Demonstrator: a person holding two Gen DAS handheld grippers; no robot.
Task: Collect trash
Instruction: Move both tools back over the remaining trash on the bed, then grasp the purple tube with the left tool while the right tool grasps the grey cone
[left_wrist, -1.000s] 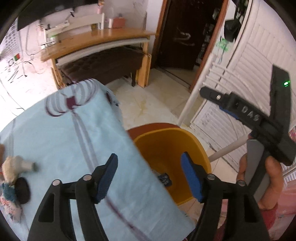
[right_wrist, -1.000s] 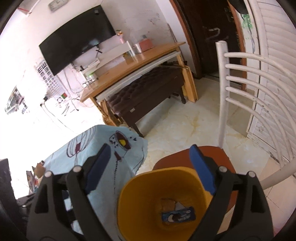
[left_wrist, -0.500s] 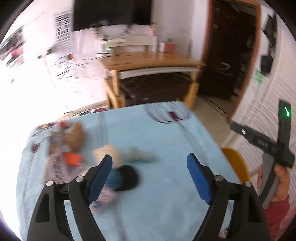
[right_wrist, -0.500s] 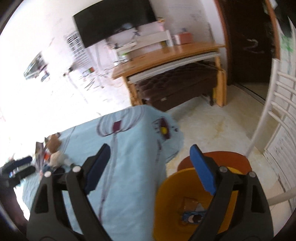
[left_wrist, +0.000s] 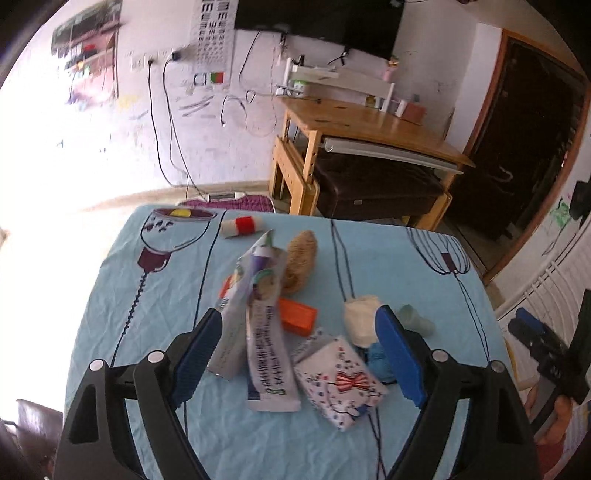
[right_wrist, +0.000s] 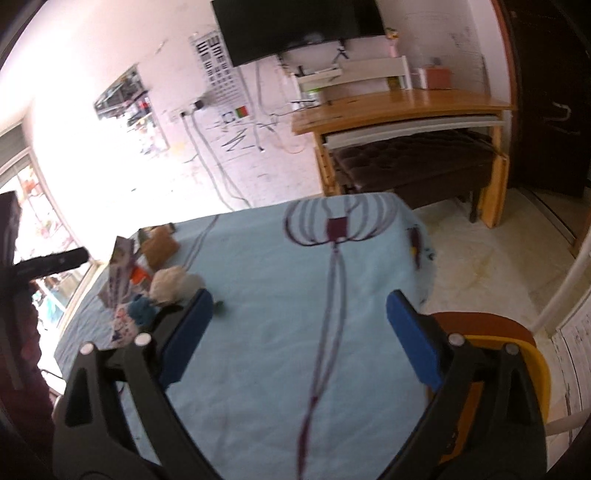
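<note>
Hovering my left gripper (left_wrist: 299, 354), jaws spread wide and empty, above the scattered wrappers and crumpled trash (left_wrist: 273, 325) on the light-blue tablecloth (left_wrist: 155, 295); my right gripper (right_wrist: 299, 332), having just opened further, holds nothing beside the yellow plastic bin (right_wrist: 532, 365).

Ahead of me a scribbled white wall (left_wrist: 110, 140) carries a black television (left_wrist: 317, 18) and an eye chart (left_wrist: 212, 26). A wooden desk (left_wrist: 369, 122) shelters a dark padded bench (left_wrist: 373, 188). The floor (right_wrist: 491, 254) is pale marble tile.
</note>
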